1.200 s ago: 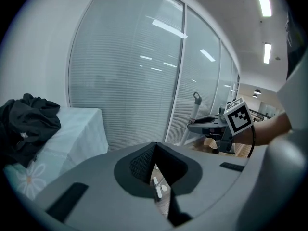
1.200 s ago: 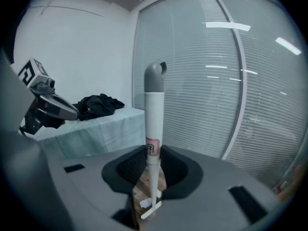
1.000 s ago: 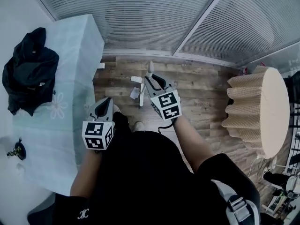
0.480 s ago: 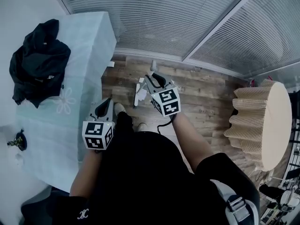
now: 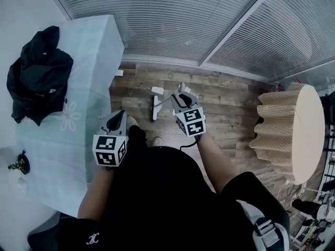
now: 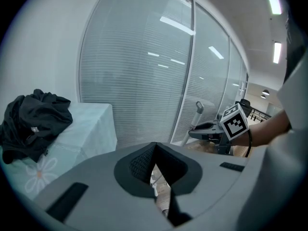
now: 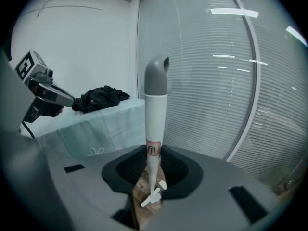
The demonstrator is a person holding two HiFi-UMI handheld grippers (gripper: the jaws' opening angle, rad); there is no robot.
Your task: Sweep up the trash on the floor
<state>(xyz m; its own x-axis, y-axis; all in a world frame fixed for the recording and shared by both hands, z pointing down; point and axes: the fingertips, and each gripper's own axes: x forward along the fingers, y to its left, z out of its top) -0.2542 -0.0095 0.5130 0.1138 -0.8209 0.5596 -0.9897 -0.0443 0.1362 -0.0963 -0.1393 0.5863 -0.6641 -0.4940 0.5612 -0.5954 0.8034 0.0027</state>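
Note:
My right gripper (image 5: 179, 97) is shut on a white broom handle (image 7: 155, 124) with a grey cap (image 7: 157, 75); the handle runs down between the jaws. The broom's white head (image 5: 155, 109) rests on the wooden floor (image 5: 230, 114) just left of the gripper. A white paper scrap (image 5: 157, 90) lies beyond the head, and another scrap (image 5: 119, 72) lies by the table corner. My left gripper (image 5: 119, 114) is held lower left, near the table's edge, shut with nothing in it. In the left gripper view its pads (image 6: 144, 165) meet, and the right gripper (image 6: 211, 129) shows ahead.
A table under a pale blue cloth (image 5: 78, 88) stands at the left, with a black jacket (image 5: 36, 82) on it. A round beige pleated table (image 5: 293, 129) stands at the right. Glass walls with blinds (image 5: 183, 20) close off the far side.
My right gripper and the broom handle have shifted to the right, away from the left gripper. The left gripper has stayed where it was.

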